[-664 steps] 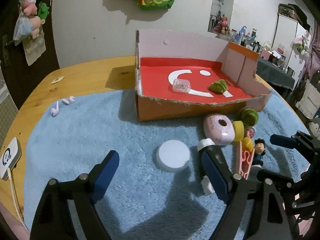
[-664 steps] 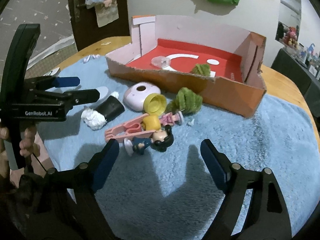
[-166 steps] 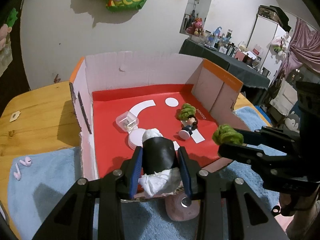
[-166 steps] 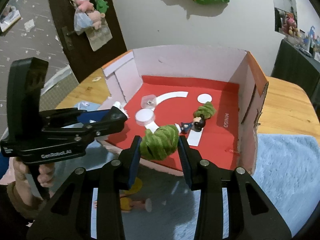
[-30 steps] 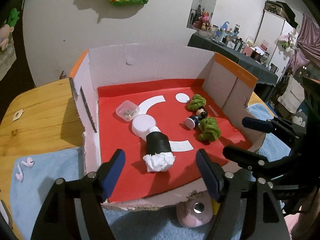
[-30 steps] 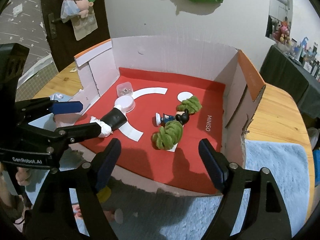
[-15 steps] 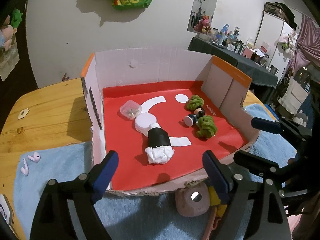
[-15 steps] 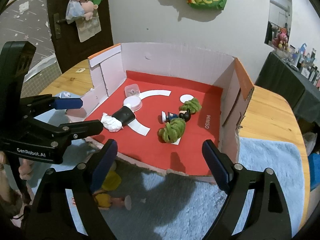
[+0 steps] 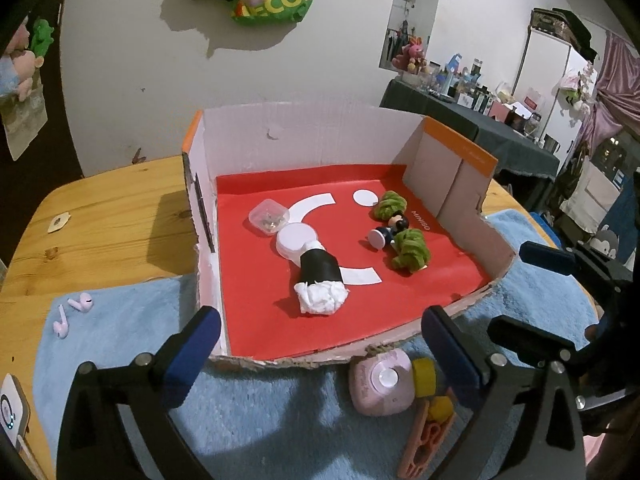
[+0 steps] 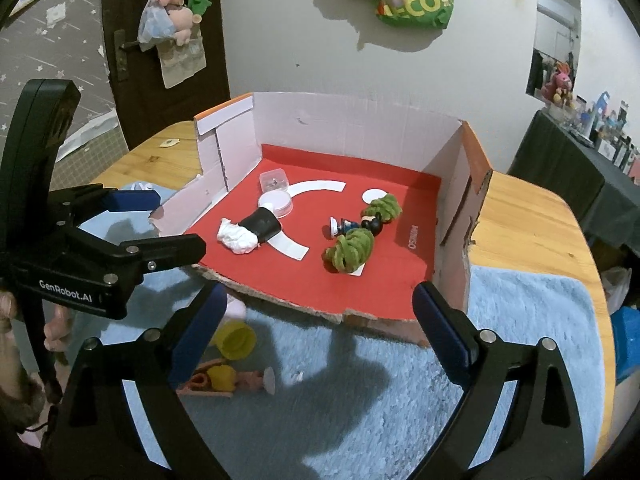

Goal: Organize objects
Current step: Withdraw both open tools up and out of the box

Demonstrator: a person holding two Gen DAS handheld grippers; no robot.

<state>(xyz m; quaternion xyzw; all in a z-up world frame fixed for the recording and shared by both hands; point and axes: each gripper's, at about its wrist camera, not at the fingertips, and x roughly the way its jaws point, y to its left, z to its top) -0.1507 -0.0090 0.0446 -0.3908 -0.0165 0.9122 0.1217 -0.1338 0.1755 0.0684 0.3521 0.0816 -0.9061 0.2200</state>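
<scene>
- Two pink earbuds [image 9: 72,312] lie on the blue mat [image 9: 120,320], far to the left of the left gripper [image 9: 320,344]; probably they wait for their turn.
- The left gripper has its jaws opening and nothing is between them; it stands just before the torn front edge of the cardboard box [image 9: 304,136].
- Ahead of it, on the red floor of the box, the black roll with white paper [image 9: 320,276] touches a white round lid [image 9: 297,240], and a small clear case [image 9: 269,217] is just behind. I think they are laid there on purpose, because the box is the collecting place.
- More to the right in the box lie two green fuzzy pieces [image 9: 409,249] with a small figurine [image 9: 387,232] between them.
- Just under the left gripper's right finger, outside the box, a pink round device [image 9: 380,384], a yellow cap [image 9: 424,372] and a pink clip [image 9: 426,436] are not yet put away.
- The right gripper [image 10: 320,320] also has its jaws opening, with nothing in them, and it stands before the box's front edge.
- Only the right wrist view shows the hand [image 10: 54,330] behind the left gripper and the yellow cap lying open on its side; only the left wrist view shows the earbuds and the whole pink device.
</scene>
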